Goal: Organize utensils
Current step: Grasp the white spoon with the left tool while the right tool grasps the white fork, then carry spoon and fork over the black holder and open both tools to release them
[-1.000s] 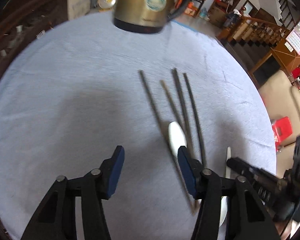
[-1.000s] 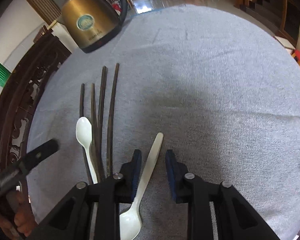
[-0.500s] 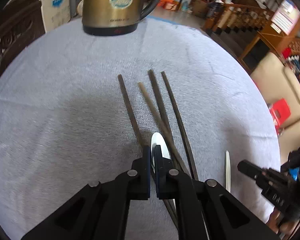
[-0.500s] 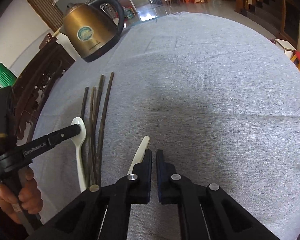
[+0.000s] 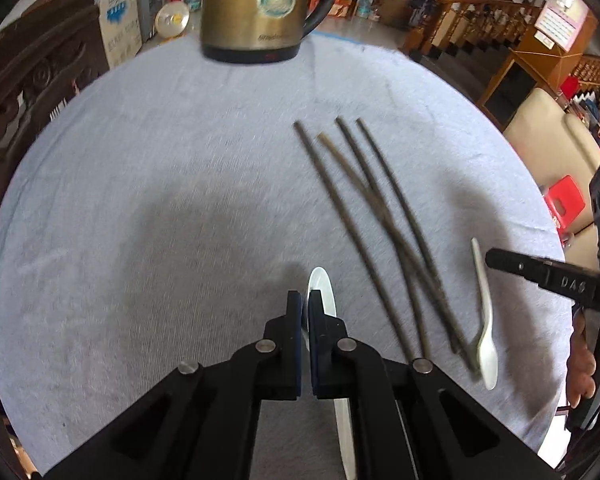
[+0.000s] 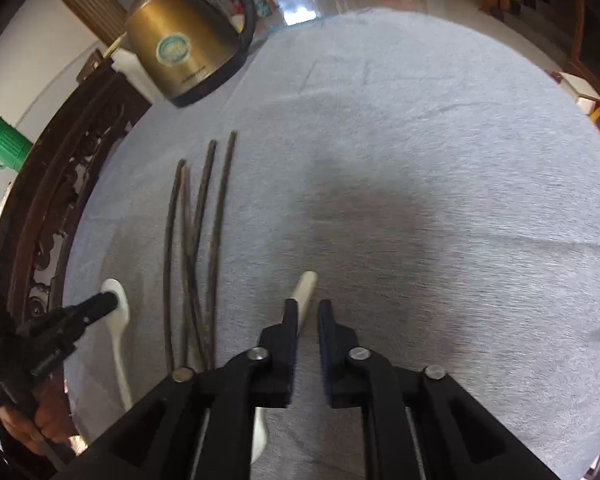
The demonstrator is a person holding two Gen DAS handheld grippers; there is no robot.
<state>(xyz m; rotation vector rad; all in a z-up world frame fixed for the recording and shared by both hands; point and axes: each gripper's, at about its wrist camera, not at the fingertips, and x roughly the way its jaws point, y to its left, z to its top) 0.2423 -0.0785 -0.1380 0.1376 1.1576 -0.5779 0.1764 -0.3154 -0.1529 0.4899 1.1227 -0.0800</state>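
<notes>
Several dark chopsticks (image 5: 372,216) lie side by side on the grey tablecloth (image 5: 160,160), also in the right wrist view (image 6: 198,240). My left gripper (image 5: 306,304) is shut on a white spoon (image 5: 325,288), whose bowl sticks out past the fingertips; it shows in the right wrist view (image 6: 118,312) left of the chopsticks. A second white spoon (image 5: 485,312) lies right of the chopsticks. In the right wrist view my right gripper (image 6: 307,316) sits over this spoon's handle (image 6: 305,288), jaws a narrow gap apart; the handle lies against the left finger.
A gold electric kettle (image 5: 266,4) stands at the table's far edge, also in the right wrist view (image 6: 184,52). A carved dark wooden chair back (image 6: 60,208) borders the table's left side. A beige sofa (image 5: 552,136) and a red stool (image 5: 566,204) stand beyond the right edge.
Both grippers closed from wide open. The left one has carried its spoon to the left, off the chopsticks. The right jaws have parted slightly since half a second ago.
</notes>
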